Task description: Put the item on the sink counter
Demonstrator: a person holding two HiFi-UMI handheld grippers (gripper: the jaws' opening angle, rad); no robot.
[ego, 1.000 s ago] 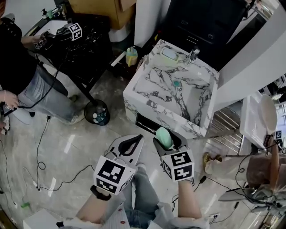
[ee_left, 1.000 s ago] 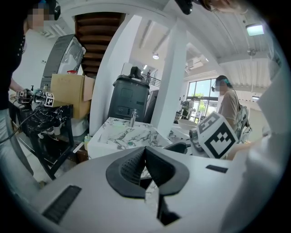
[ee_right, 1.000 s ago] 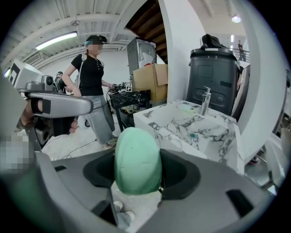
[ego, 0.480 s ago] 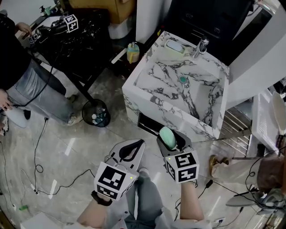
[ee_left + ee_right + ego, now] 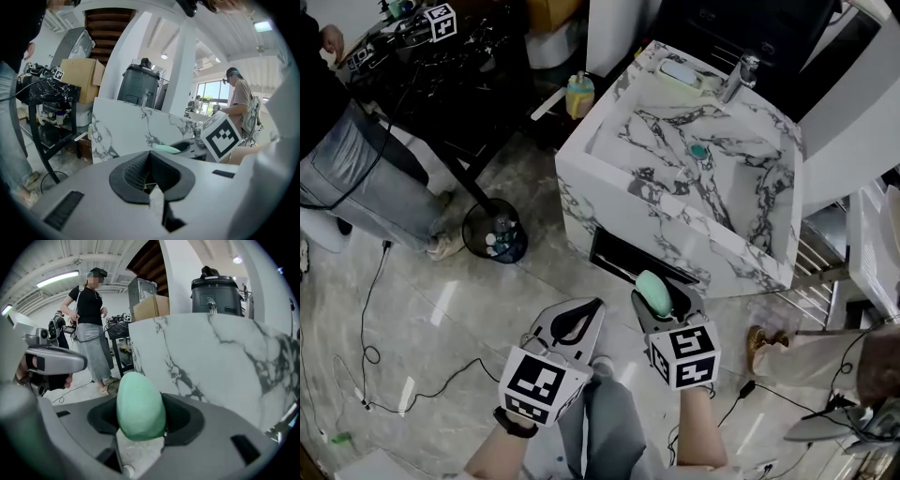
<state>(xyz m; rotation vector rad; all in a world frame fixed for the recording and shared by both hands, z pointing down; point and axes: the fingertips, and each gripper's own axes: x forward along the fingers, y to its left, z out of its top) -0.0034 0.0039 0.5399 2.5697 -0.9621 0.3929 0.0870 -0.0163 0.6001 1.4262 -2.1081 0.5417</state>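
Here, the right gripper (image 5: pixel 661 289) grips the green oval item (image 5: pixel 652 294), its jaws having just been closing on it. Beside it, the left gripper (image 5: pixel 592 307) has its jaws together, empty. Just beyond stands the marble sink counter (image 5: pixel 623 202).

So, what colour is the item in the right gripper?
Pale mint green item; clearest in right gripper view.

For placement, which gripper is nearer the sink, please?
Right. The right gripper, fingers just closing on the green item, is close before the sink; the left gripper sits farther back.
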